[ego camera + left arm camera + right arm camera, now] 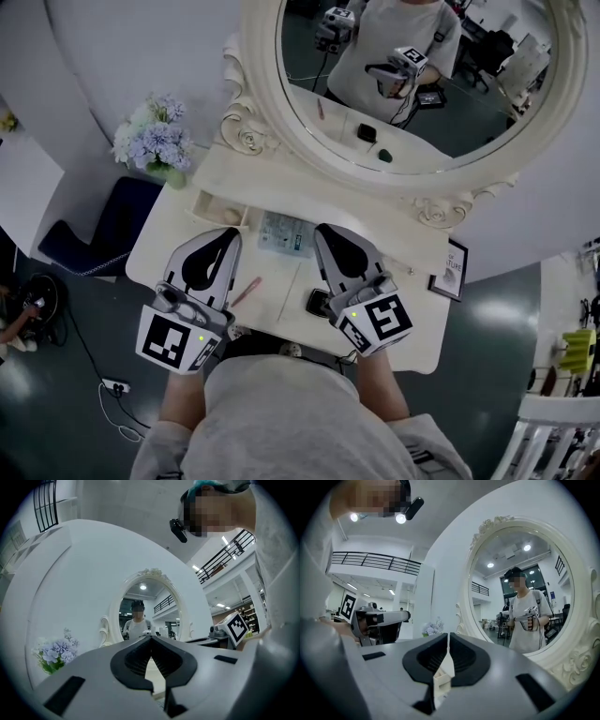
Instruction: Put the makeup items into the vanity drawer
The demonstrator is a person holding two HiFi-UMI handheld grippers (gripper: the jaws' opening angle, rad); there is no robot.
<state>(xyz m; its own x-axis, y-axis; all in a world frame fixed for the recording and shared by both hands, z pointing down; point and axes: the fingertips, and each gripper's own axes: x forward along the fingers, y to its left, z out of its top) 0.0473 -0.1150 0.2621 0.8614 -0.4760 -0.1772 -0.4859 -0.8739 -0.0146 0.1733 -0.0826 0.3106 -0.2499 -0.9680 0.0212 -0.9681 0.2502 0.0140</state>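
In the head view a pink pencil (pixel 246 292) and a black compact (pixel 319 303) lie near the front of the white vanity top (pixel 412 319). A clear flat packet (pixel 284 234) lies further back. A small open drawer (pixel 202 200) shows at the back left. My left gripper (pixel 230 234) hovers over the left part of the top, just left of the pencil, jaws together and nothing in them. My right gripper (pixel 323 230) hangs above the compact, shut and empty. The left gripper view (pixel 151 639) and right gripper view (pixel 448 637) each show closed tips pointing at the mirror.
A large oval mirror (pixel 272 112) in an ornate white frame stands behind the top. A bunch of pale blue flowers (pixel 155 141) sits at the back left, a small framed picture (pixel 452 269) at the right. A dark blue seat (pixel 108 230) stands left of the vanity.
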